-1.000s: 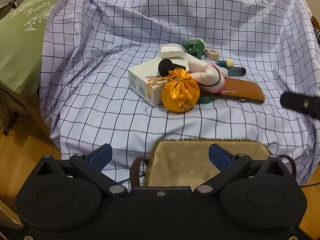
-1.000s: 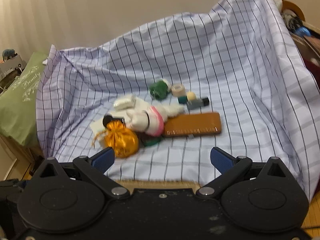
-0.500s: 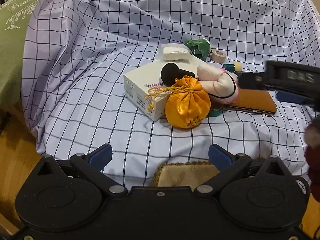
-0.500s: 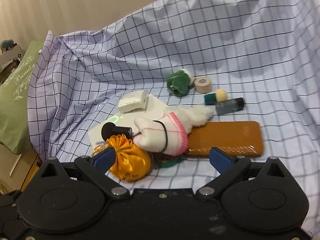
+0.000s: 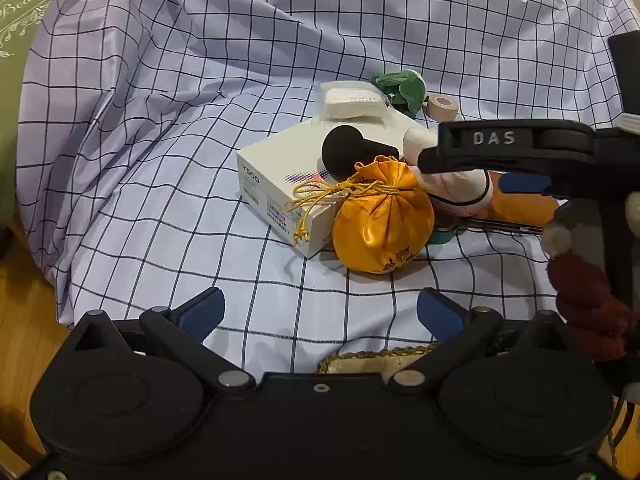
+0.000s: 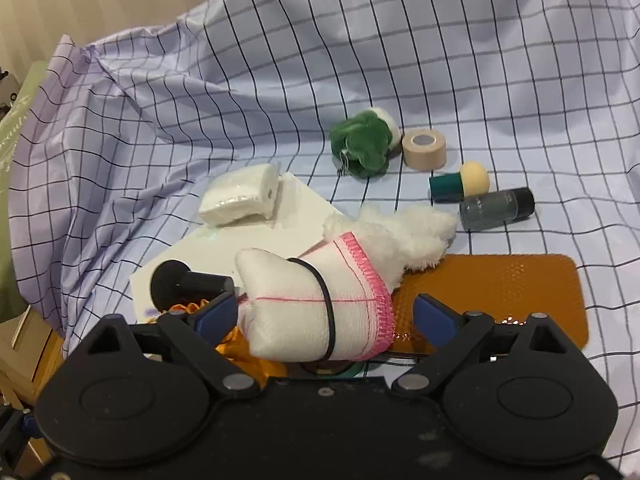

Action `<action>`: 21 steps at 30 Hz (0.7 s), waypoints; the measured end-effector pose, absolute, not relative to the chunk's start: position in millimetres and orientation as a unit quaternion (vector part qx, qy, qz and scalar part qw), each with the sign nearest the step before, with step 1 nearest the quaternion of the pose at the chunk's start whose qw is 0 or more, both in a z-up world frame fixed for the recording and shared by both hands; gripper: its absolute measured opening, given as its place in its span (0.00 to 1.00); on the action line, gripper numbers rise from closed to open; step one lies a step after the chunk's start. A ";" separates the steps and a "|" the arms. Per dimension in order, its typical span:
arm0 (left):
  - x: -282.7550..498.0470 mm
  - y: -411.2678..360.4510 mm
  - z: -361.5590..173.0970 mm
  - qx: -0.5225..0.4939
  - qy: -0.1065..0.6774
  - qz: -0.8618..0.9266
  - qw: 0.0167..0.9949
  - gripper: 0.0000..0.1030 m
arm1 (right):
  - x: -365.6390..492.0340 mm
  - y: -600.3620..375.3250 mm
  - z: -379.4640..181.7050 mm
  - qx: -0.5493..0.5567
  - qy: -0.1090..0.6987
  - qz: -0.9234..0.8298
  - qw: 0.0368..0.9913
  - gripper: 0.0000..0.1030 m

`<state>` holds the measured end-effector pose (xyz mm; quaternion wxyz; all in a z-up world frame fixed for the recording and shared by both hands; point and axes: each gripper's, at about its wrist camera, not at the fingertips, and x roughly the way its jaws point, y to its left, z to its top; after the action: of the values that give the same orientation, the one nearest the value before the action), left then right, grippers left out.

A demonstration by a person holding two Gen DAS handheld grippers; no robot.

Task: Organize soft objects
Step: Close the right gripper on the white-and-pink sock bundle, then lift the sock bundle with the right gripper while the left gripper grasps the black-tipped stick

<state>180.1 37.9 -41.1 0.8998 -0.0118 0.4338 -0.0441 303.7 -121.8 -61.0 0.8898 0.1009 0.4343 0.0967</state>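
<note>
A white plush bundle with a pink hem and a black band (image 6: 316,308) lies on the checked cloth, partly over a white box (image 6: 240,248). My right gripper (image 6: 324,314) is open with its fingers on either side of the bundle; it also shows in the left wrist view (image 5: 500,152). A golden drawstring pouch (image 5: 380,220) leans on the white box (image 5: 280,172) in front of my open, empty left gripper (image 5: 320,312). A green plush (image 6: 364,144) and a wrapped white pad (image 6: 240,196) lie farther back.
A brown leather case (image 6: 500,292) lies right of the bundle. A tape roll (image 6: 424,148), a sponge applicator (image 6: 460,182) and a small dark bottle (image 6: 496,208) lie behind it. A black round-headed object (image 6: 180,284) rests on the box. A basket rim (image 5: 380,360) shows below the left gripper.
Both grippers have moved forward and down toward the pile. The right gripper has come to straddle the white plush bundle. The basket has slid mostly out of the left wrist view.
</note>
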 end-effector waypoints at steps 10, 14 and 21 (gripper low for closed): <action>193.1 27.9 -44.0 -0.005 0.430 -0.053 0.901 0.96 | 298.3 -121.2 -55.2 0.091 0.428 0.118 0.891 0.74; 199.3 21.5 -42.3 -0.001 0.423 -0.054 0.904 0.96 | 294.7 -126.7 -50.4 0.089 0.423 0.118 0.894 0.74; 207.3 11.6 -30.4 0.018 0.392 -0.051 0.918 0.96 | 280.3 -140.9 -28.4 0.098 0.387 0.122 0.909 0.74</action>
<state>207.3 11.6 -30.4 0.9184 0.0183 0.3920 -0.0505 280.3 -140.9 -28.4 0.9086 0.0980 0.3873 0.1219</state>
